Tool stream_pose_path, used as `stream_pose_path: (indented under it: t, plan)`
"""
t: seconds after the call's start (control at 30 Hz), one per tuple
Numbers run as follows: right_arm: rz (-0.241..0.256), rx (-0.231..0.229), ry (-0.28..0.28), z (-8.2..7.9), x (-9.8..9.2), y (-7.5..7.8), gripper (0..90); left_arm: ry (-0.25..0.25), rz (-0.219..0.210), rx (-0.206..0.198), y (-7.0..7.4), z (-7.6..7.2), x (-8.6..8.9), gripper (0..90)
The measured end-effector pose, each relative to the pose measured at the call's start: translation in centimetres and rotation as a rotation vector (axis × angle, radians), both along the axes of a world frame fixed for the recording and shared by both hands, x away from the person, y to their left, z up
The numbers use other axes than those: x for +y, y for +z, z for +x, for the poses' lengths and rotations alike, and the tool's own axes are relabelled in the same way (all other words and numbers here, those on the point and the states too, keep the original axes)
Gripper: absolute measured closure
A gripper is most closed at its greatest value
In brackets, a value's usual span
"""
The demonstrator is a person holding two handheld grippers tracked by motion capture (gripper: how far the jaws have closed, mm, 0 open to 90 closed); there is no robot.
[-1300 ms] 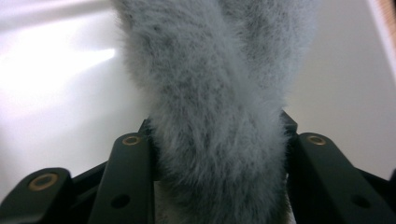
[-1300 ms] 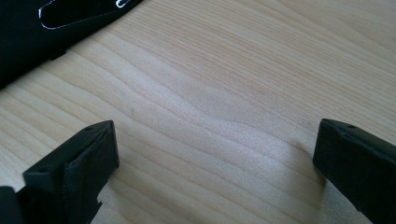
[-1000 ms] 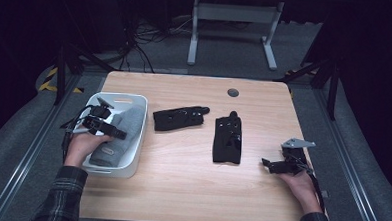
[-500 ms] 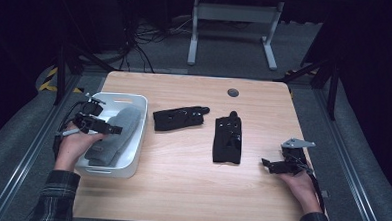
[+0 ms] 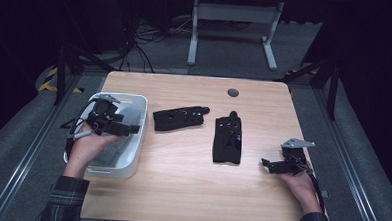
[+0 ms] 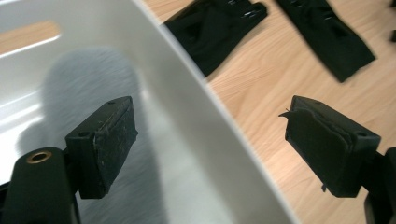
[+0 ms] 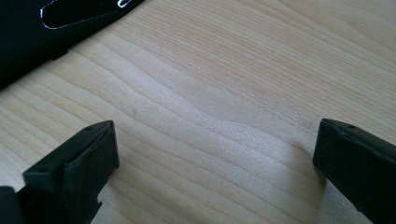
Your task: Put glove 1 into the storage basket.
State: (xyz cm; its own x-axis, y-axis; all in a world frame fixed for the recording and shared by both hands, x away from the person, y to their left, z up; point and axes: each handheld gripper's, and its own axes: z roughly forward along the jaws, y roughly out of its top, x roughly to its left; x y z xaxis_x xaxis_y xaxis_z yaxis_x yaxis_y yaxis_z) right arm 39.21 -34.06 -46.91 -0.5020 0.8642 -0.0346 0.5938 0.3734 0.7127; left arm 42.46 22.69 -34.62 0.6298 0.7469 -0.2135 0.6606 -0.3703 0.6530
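Observation:
Two black gloves lie flat on the wooden table (image 5: 180, 190): one (image 5: 178, 118) left of centre, the other (image 5: 228, 139) in the middle. My left gripper (image 5: 132, 129) hovers open over the white bin (image 5: 138, 118) at the table's left. In the left gripper view its jaws (image 6: 210, 116) straddle the bin's right wall (image 6: 187, 112), with both gloves (image 6: 219, 28) (image 6: 327, 32) beyond. My right gripper (image 5: 266, 164) rests low on the table at the right, open and holding nothing. In the right gripper view it (image 7: 215, 135) stands over bare wood, a glove edge (image 7: 42, 23) at upper left.
A small dark round grommet (image 5: 233, 92) sits in the tabletop near its far edge. Inside the bin the floor looks grey and shadowed; I cannot tell what lies there. Dark floor, cables and a grey desk frame (image 5: 232, 27) lie beyond the table.
The left gripper drifted slightly left over the bin, then back right towards the bin's right wall. The right gripper and both gloves have not moved.

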Motion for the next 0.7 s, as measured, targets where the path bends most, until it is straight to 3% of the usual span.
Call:
stream_pose_path:
  t: [0.17, 0.43, 0.6, 0.7]
  plan:
    - [0.0, 0.0, 0.0, 0.0, 0.0, 0.0, 0.4, -0.075, -0.047, -0.044, -0.2, -0.8, -3.1, 17.0]
    - [0.0, 0.0, 0.001, 0.0, 0.0, 0.0, 0.4, -0.134, -0.059, -0.105, -1.2, -1.7, -7.1, 17.0]
    - [0.001, 0.0, 0.001, -0.1, 0.1, 0.0, 0.4, -0.167, -0.048, -0.109, -2.6, -2.2, -9.5, 17.1]
    - [-0.001, -0.001, -0.003, -0.1, 0.1, 0.0, 0.5, -0.178, -0.019, -0.115, -3.8, -2.6, -10.8, 17.1]
